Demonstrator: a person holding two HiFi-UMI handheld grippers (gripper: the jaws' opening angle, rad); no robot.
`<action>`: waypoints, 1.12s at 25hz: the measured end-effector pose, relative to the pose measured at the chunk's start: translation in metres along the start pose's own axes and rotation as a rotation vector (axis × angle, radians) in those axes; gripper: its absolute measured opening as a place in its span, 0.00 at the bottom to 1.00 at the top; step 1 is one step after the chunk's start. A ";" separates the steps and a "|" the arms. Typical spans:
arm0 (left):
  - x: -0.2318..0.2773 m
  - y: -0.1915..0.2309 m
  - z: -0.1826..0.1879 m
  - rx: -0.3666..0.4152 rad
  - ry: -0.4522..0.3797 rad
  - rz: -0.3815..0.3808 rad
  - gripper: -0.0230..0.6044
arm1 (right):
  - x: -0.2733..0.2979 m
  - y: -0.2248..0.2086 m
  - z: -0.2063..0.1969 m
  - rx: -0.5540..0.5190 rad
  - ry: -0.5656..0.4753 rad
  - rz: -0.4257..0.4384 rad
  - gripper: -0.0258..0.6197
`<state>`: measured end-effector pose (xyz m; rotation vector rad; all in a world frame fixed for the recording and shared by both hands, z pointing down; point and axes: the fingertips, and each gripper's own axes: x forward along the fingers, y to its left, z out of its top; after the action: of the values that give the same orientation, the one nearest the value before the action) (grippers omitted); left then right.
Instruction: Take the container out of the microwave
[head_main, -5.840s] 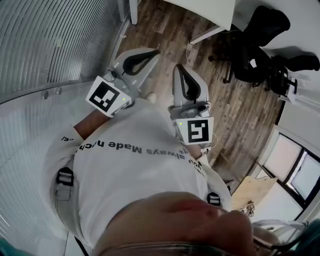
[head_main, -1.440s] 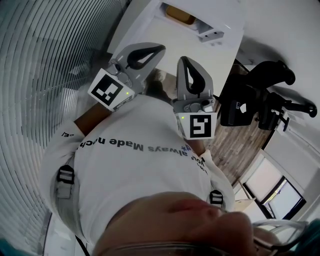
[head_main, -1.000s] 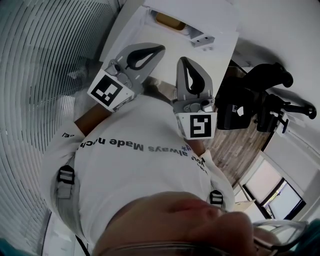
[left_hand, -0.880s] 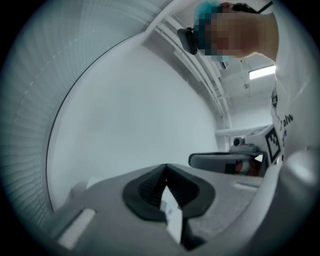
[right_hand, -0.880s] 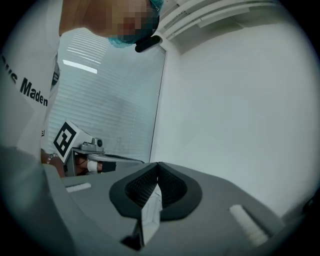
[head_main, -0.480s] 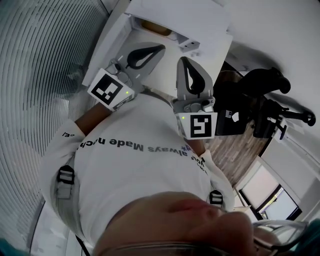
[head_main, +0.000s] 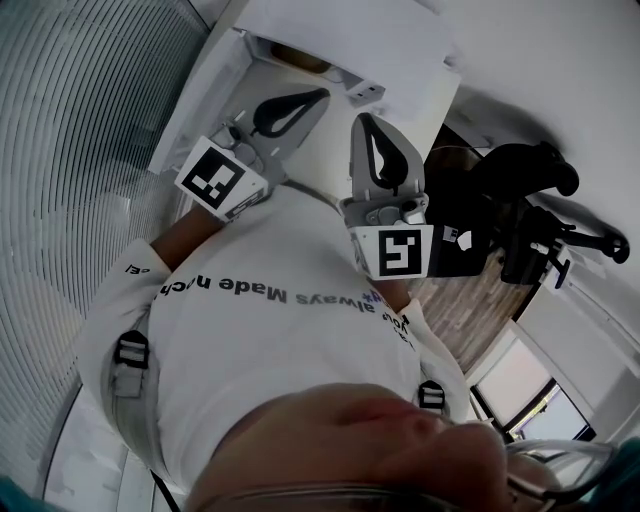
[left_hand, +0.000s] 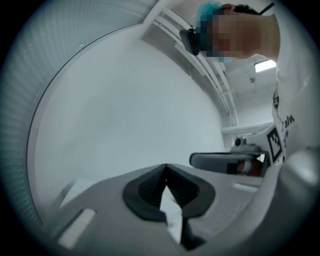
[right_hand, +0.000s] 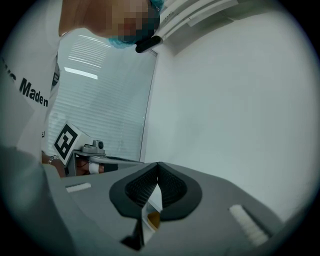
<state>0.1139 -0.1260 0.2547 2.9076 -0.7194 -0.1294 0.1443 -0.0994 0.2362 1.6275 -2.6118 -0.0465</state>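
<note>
left gripper (head_main: 322, 93): jaws together, nothing between them | right gripper (head_main: 362, 118): jaws together, empty, just right of the left | container (head_main: 298, 60): brownish, inside the white microwave (head_main: 340, 35) (far side, beyond both tips), untouched

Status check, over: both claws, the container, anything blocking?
Shut and empty: left claw, right claw. Small amber-brown container inside the white box-shaped microwave ahead, untouched. Nothing seen in the way.
</note>
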 end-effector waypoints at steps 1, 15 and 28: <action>-0.001 0.001 0.002 0.002 0.004 0.001 0.04 | 0.001 0.001 0.001 0.005 0.004 0.001 0.04; -0.015 0.061 -0.009 -0.004 0.059 -0.019 0.04 | 0.055 0.015 -0.014 0.026 0.014 -0.051 0.04; -0.036 0.115 -0.037 -0.021 0.131 -0.002 0.04 | 0.100 0.028 -0.049 0.046 0.087 -0.054 0.04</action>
<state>0.0335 -0.2053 0.3108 2.8642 -0.6893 0.0521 0.0784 -0.1760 0.2904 1.6751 -2.5222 0.0811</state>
